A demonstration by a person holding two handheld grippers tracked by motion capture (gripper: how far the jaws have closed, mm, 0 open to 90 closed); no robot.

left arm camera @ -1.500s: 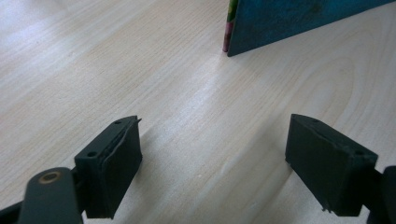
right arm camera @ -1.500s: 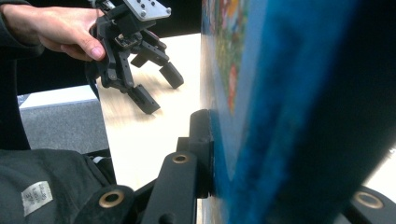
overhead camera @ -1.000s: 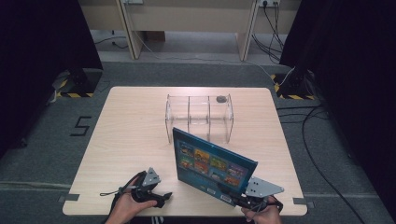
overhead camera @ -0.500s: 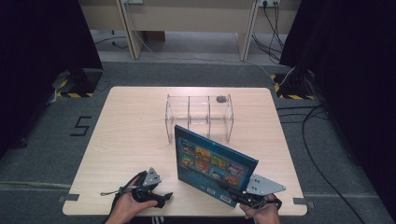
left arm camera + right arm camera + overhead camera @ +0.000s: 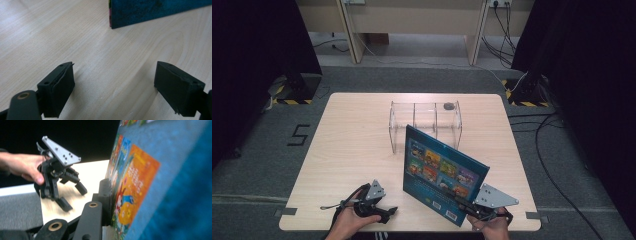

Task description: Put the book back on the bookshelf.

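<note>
The pale wooden table carries everything. Largest on it is a blue picture book, standing tilted on its lower edge near the right front of the table, its cover of small coloured picture panels facing the camera in the high view. Print runs along the bottom of the cover but is too small to read; in the right gripper view the cover shows cartoon figures and an orange panel with blurred lettering that cannot be made out.

Behind the book, toward the far middle of the table, stands a clear acrylic rack with upright dividers, and a small dark round object lies at its far right corner.

The right tongs come in from the near edge, held level in the person's right hand, and are clamped on the book's lower right corner; one black pad presses flat against the cover.

The left tongs rest low at the near left of the table, in the left hand, pointing right toward the book. Their jaws stand apart with only bare wood between them, and the book's near corner lies well ahead.

On the floor left of the table, a "5" is marked in tape.
</note>
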